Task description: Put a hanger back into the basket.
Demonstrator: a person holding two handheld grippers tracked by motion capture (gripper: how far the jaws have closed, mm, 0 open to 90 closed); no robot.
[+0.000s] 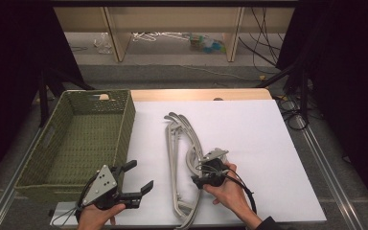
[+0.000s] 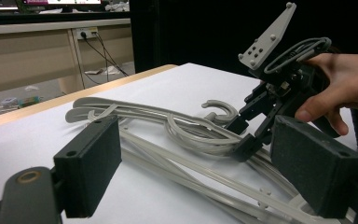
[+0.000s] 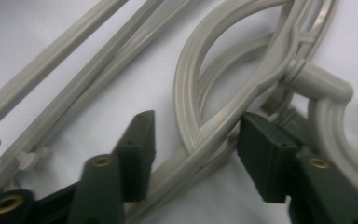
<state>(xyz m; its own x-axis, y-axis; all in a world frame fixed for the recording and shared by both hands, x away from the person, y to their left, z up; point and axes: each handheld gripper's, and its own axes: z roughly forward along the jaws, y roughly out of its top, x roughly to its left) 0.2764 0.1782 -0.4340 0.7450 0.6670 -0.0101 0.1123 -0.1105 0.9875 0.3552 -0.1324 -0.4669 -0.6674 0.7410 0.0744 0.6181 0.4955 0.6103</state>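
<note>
A stack of pale grey plastic clothes hangers [image 1: 175,158] lies lengthwise in the middle of the white table sheet [image 1: 249,143]. My right gripper [image 1: 199,176] reaches down onto the stack near its hooks. In the right gripper view its jaws [image 3: 198,135] straddle the shoulder of the top hanger [image 3: 223,126], half closed, with a gap still showing beside the left pad [image 3: 137,149]. My left gripper [image 1: 140,175] rests open at the front left, empty, aimed at the hangers [image 2: 168,126]. From there I see the right gripper [image 2: 242,135] and a hand on it.
A green woven basket [image 1: 124,124] stands at the table's left, right beside the left gripper. The white sheet extends to the right of the hangers. Wooden shelving and cables sit on the floor beyond the table's far edge.
</note>
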